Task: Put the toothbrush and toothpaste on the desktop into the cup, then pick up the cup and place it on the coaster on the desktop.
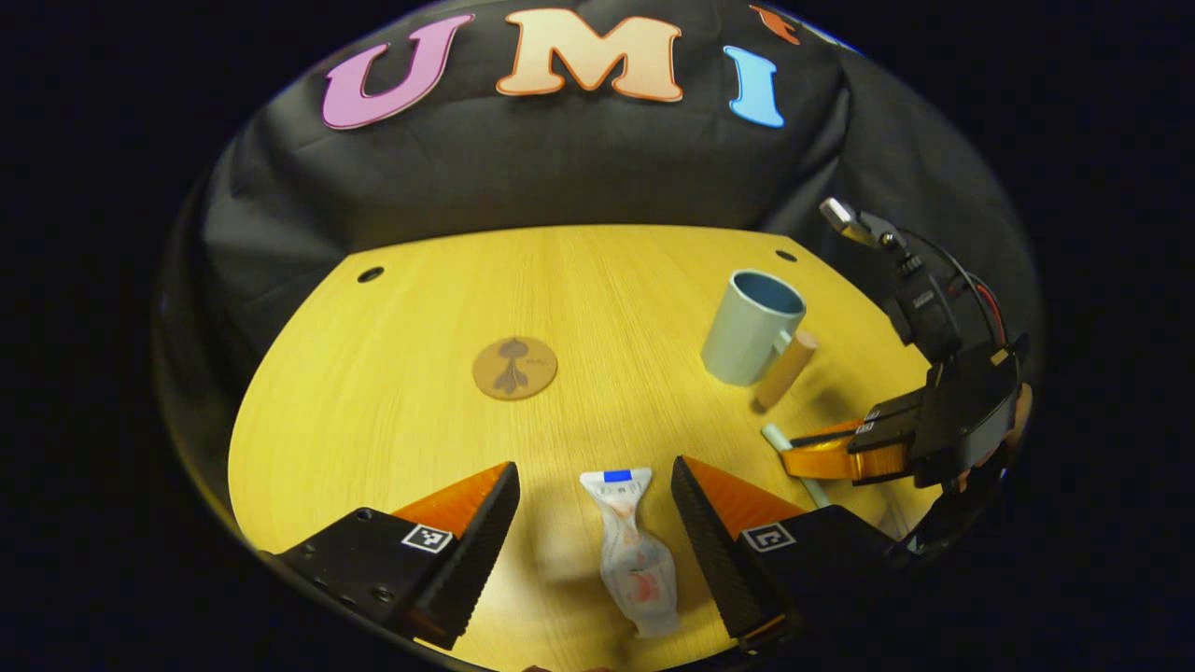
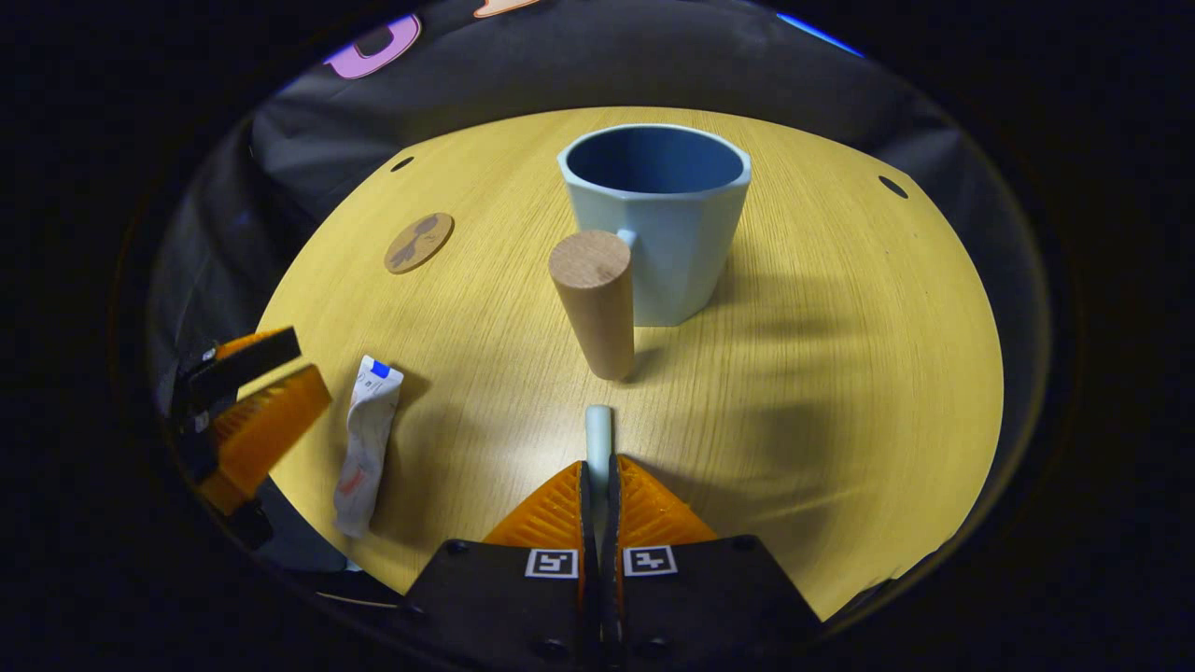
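A white toothpaste tube (image 1: 635, 551) lies on the yellow desktop between the wide-open fingers of my left gripper (image 1: 595, 523), which do not touch it. My right gripper (image 2: 597, 490) is shut on the pale toothbrush (image 2: 597, 434), whose end pokes out past the fingertips low over the table. Straight ahead of it stands the pale blue cup (image 2: 658, 219) with its round wooden handle (image 2: 594, 299) facing me. In the left gripper view the cup (image 1: 752, 327) stands at the right, with the right gripper (image 1: 822, 459) and toothbrush (image 1: 777, 437) just in front of it. The round brown coaster (image 1: 514, 368) lies at mid-table.
The desktop (image 1: 401, 420) is round-fronted, with small dark holes (image 1: 370, 274) near its back corners. Black cloth hangs behind it. In the right gripper view the toothpaste (image 2: 366, 446) and left gripper (image 2: 257, 397) sit at the left, the coaster (image 2: 419, 242) farther back.
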`<state>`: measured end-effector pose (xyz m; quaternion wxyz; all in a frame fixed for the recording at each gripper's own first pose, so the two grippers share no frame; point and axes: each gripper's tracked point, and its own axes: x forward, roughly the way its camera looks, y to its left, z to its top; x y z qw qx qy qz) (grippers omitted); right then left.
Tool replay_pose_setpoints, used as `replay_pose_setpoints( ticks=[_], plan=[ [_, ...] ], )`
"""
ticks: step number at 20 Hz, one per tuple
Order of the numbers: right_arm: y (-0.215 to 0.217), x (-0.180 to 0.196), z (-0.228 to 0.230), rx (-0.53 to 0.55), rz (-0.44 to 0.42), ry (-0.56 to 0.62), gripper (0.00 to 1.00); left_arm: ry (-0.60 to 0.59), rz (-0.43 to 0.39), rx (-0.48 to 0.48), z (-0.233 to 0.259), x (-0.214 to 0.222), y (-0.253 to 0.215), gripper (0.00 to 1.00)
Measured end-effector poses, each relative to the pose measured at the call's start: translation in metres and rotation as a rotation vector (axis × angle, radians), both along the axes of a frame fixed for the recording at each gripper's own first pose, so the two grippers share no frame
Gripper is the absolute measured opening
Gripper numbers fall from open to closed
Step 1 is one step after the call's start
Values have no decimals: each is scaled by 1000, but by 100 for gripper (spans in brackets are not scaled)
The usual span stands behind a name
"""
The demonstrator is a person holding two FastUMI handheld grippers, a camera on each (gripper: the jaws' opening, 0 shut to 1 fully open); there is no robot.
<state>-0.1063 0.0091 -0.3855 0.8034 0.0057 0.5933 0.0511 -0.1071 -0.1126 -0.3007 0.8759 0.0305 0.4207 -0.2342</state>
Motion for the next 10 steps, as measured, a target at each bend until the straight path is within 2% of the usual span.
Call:
replay_pose_setpoints(
  ticks=[6, 10],
  plan=[
    [0, 1, 0, -4, 22, -10, 4, 99, -18, 60, -34, -17, 0, 96],
    [1, 0, 0, 2, 30, -12, 4, 122, -31, 100, -48, -20, 0, 95]
  ],
)
